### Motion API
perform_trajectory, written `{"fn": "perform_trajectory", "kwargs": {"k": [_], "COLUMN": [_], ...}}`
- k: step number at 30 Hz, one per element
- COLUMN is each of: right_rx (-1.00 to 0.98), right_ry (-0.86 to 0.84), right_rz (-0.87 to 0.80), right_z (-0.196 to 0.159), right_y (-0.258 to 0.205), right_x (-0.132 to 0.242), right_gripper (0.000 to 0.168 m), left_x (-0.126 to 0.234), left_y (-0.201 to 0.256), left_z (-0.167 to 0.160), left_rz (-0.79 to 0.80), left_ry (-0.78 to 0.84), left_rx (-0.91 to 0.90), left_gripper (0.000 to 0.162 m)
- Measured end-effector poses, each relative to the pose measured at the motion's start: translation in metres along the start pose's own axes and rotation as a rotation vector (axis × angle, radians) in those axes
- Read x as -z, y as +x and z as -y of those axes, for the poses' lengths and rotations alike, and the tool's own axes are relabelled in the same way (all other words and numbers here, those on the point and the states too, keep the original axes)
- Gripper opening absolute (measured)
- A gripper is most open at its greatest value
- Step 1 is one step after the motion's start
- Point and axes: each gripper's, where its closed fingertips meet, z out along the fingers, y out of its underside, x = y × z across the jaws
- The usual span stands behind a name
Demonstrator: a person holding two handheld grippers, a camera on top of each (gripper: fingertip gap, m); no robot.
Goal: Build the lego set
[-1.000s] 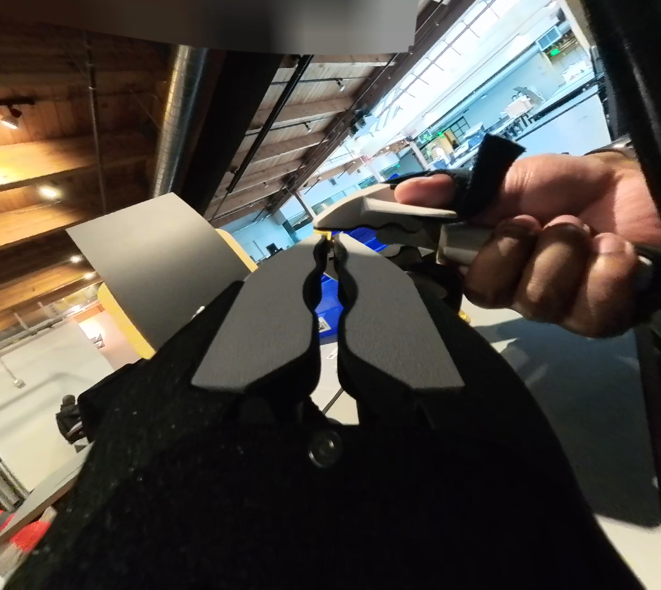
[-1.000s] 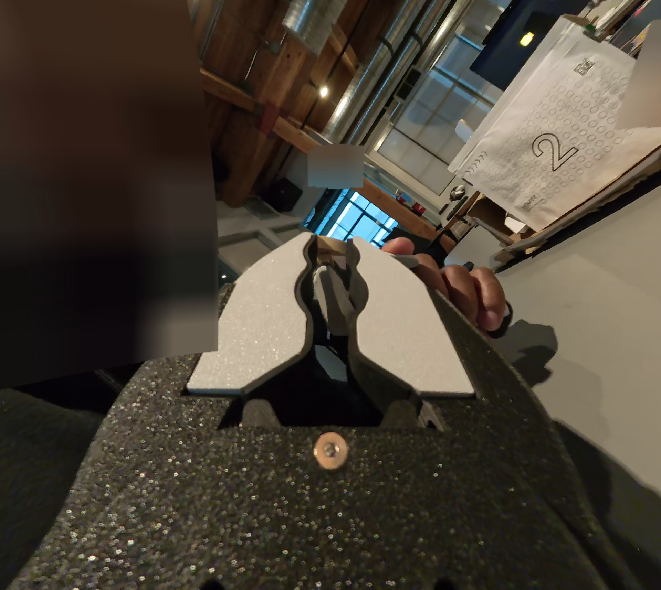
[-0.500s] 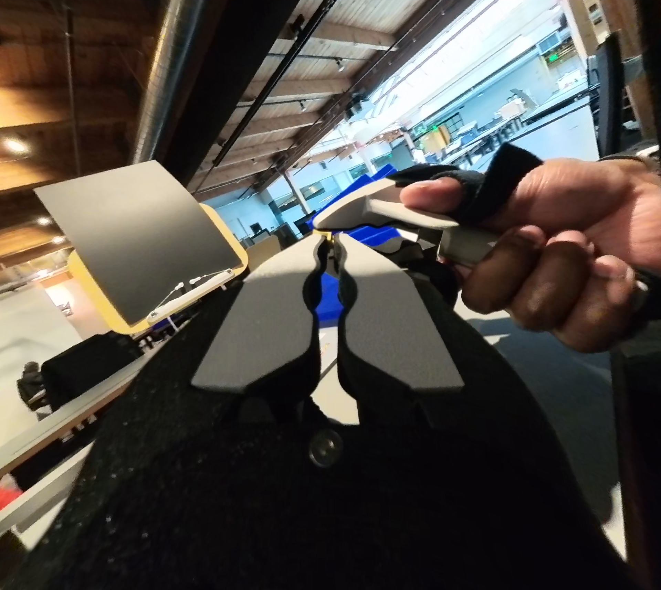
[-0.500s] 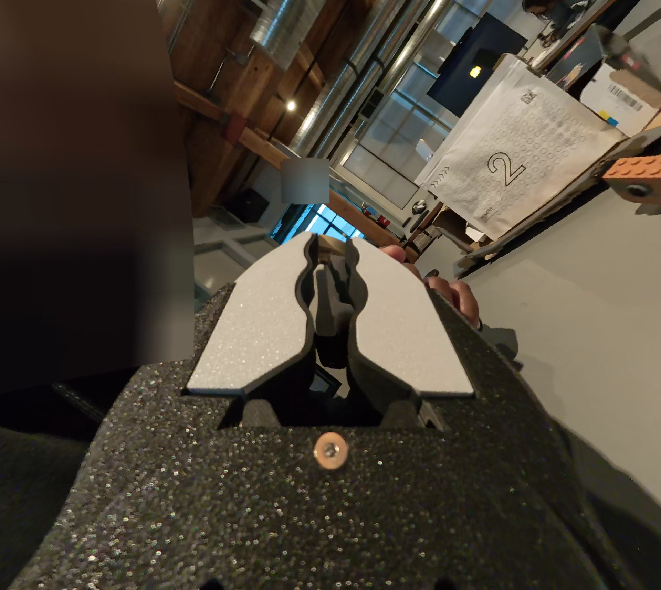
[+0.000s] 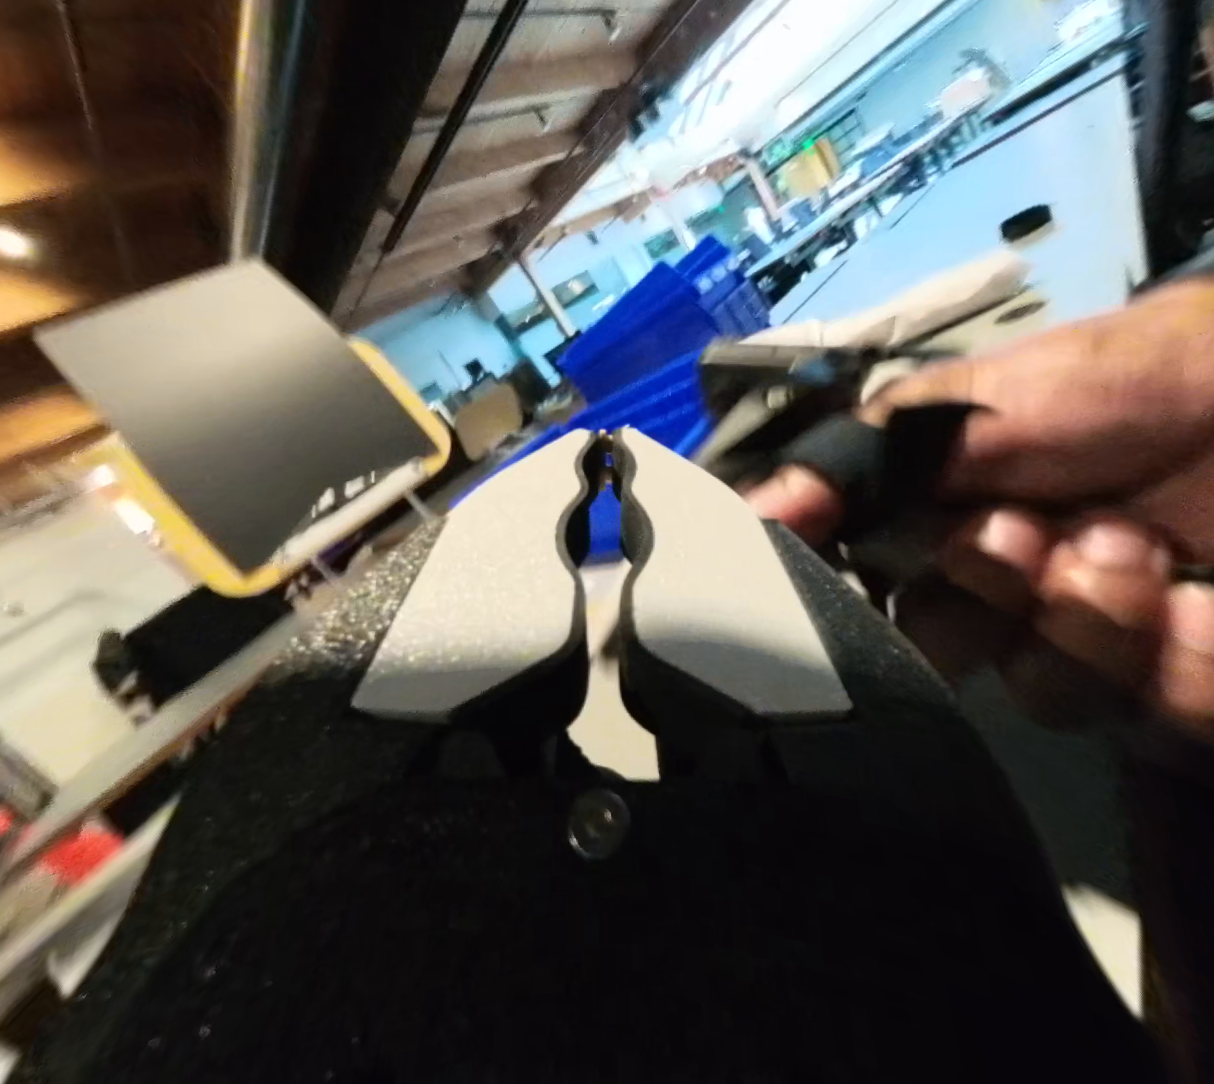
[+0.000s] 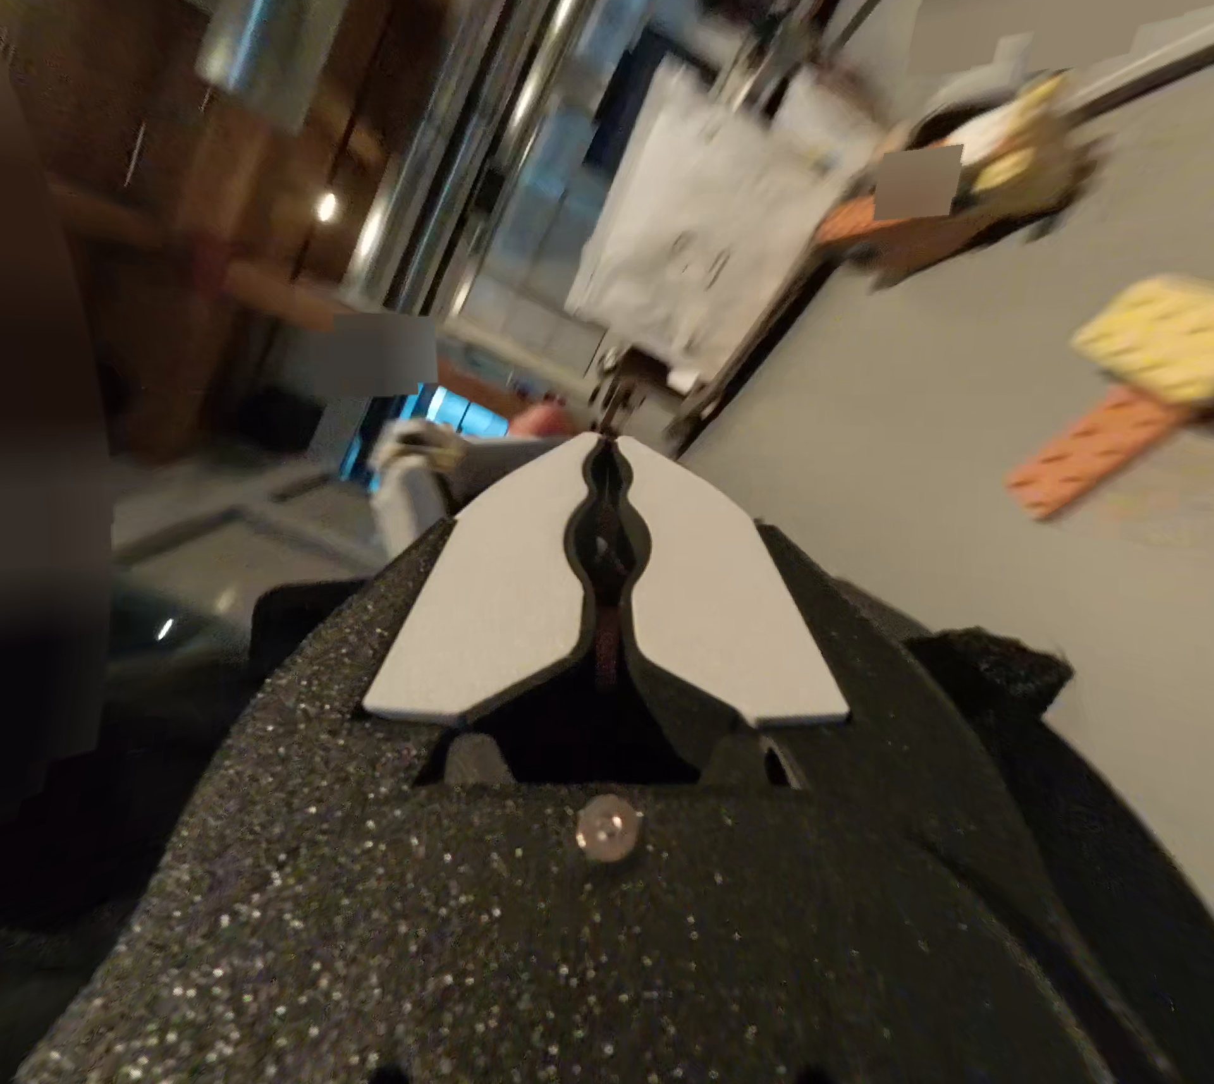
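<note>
On the left, in the left wrist view, a dark panel with a yellow edge (image 5: 230, 415) hangs tilted over the room, and blue bins (image 5: 650, 343) are stacked beyond the left gripper (image 5: 605, 440). Its fingers (image 5: 499, 579) are pressed nearly together, tips touching, with only a thin wavy slit between them; a tiny glint shows at the tips, too small to name, so I cannot tell whether it holds anything. To its right a hand (image 5: 1025, 488) grips the right gripper (image 5: 729, 369), seen blurred from the side.

In the right wrist view the right gripper's fingers (image 6: 709, 593) are also closed tip to tip, with something thin and dark poking past the tips, unclear what. Farther right, on the grey tabletop (image 6: 920, 527), lie the lego pieces: an orange plate with a yellow block (image 6: 1156, 337) on its far end, and more orange and yellow parts (image 6: 985, 185) behind, near a white bag (image 6: 690, 225).

Both views are tilted and smeared. The risk, as I judge it, is fast swinging: any small part pinched at the tips could slip out, and the grippers could bump each other or sweep the loose lego off the tabletop.
</note>
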Motion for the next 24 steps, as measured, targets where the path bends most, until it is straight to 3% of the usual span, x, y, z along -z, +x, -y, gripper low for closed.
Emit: {"fn": "perform_trajectory", "kwargs": {"k": [2,4,6,12,24], "right_rx": [0.006,0.01,0.019,0.05,0.061], "right_ry": [0.06,0.062,0.073,0.087,0.004], "right_rz": [-0.071,-0.088,-0.082,-0.059,0.006], "right_z": [0.015,0.016,0.021,0.039,0.038], "right_y": [0.015,0.02,0.021,0.024,0.02], "right_x": [0.008,0.008,0.01,0.012,0.006], "right_gripper": [0.0,0.0,0.0,0.0,0.0], "left_x": [0.003,0.006,0.007,0.008,0.003], "left_y": [-0.007,-0.022,-0.032,-0.058,-0.056], "left_z": [-0.028,-0.03,-0.05,-0.063,-0.068], "left_rz": [0.027,0.069,0.09,0.198,0.15], "left_ry": [-0.097,-0.081,-0.17,-0.191,-0.203], "left_rx": [0.072,0.133,0.202,0.274,0.263], "left_gripper": [0.003,0.002,0.002,0.003,0.002]}}
